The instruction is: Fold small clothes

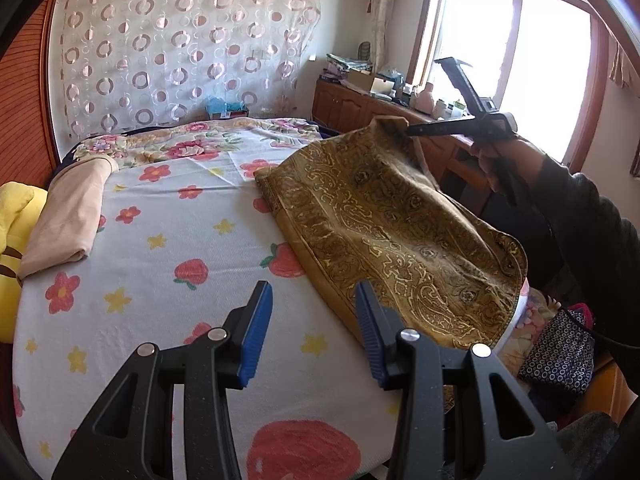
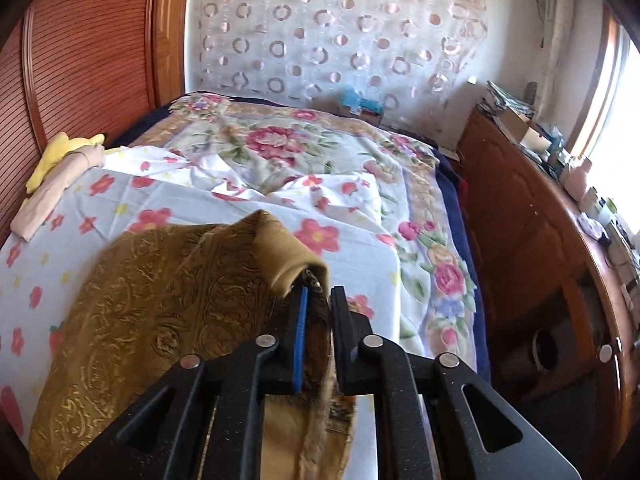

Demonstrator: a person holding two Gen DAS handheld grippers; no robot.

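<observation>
The right claw (image 2: 318, 300) is nearly closed and pinches a corner of the mustard-gold patterned cloth (image 2: 160, 304), whose tan edge curls over the blue pad; in the left wrist view that same claw (image 1: 404, 130) holds the corner lifted above the bed while the person's dark sleeve (image 1: 580, 216) reaches in from the right. The left claw (image 1: 314, 312) stands partly open with nothing between its blue pads (image 1: 256, 332), hanging over the bed just beside the cloth's near edge

The cloth lies mostly on the flower-print sheet (image 1: 160, 240), one side flat, the raised side sloping up to the held corner and the lower right part draping off the bed's edge. It looks to be at the first fold: one corner is taken up, but no crease has been laid over yet, and the left claw has not taken a corner of its own

A beige garment (image 1: 72, 216) sits folded at the far left of the bed next to a yellow plush toy (image 1: 16, 232), so one piece seems finished. What remains, as I judge it, is to bring the lifted side across, flatten it, fold again and set the cloth aside
</observation>
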